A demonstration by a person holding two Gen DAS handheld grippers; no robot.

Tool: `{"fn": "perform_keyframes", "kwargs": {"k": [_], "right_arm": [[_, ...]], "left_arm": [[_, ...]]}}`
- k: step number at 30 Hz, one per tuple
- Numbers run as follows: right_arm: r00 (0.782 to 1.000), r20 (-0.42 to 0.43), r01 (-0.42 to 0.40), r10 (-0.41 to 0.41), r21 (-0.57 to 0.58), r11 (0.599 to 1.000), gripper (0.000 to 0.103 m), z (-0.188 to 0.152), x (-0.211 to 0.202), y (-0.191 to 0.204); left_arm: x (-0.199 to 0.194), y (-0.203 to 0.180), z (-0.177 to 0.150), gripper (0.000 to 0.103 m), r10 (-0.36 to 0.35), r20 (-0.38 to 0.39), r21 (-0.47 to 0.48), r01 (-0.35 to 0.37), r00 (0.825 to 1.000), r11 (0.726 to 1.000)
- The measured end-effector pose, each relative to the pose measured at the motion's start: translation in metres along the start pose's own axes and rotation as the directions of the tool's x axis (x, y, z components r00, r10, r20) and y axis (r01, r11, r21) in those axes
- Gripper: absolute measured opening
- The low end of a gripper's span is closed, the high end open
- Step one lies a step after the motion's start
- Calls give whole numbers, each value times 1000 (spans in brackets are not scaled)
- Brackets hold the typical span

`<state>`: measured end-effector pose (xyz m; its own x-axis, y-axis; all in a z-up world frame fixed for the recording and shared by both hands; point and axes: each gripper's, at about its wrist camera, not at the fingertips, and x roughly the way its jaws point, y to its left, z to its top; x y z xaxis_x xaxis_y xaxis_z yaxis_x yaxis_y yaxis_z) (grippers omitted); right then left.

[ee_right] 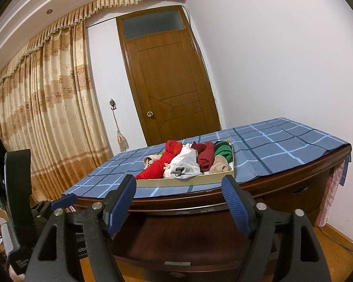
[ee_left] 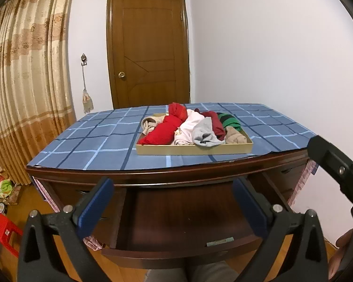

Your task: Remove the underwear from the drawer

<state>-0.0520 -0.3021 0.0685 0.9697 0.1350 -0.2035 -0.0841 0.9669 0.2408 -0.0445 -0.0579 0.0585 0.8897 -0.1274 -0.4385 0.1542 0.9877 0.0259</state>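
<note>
A shallow beige tray sits on the desk's blue checked cloth. In it lies rolled underwear in red, white, grey, maroon, green and tan. Below the desk top a dark wooden drawer is pulled out, and its bottom looks bare. My left gripper hangs open over the drawer with nothing between its blue pads. My right gripper is open too, level with the desk's front edge and short of the tray.
The right gripper's black body is at the right edge, and the left one at the far left. A brown door, a curtain and a white wall stand behind. A red stool and clutter lie on the floor, left.
</note>
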Motion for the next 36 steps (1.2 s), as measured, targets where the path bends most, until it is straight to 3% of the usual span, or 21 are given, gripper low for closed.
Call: {"fn": "perform_keyframes", "kwargs": {"k": [13, 23, 36], "right_arm": [[1000, -7, -7, 7, -2, 1000, 77, 1, 0, 1], [1000, -6, -8, 8, -1, 1000, 77, 1, 0, 2], [1000, -5, -8, 8, 4, 1000, 77, 1, 0, 2]], "left_arm": [[1, 2, -2, 103, 8, -4, -2, -8, 1000, 1000], [2, -1, -2, 103, 60, -2, 17, -60, 998, 998], [3, 0, -2, 103, 60, -6, 9, -60, 998, 998]]}}
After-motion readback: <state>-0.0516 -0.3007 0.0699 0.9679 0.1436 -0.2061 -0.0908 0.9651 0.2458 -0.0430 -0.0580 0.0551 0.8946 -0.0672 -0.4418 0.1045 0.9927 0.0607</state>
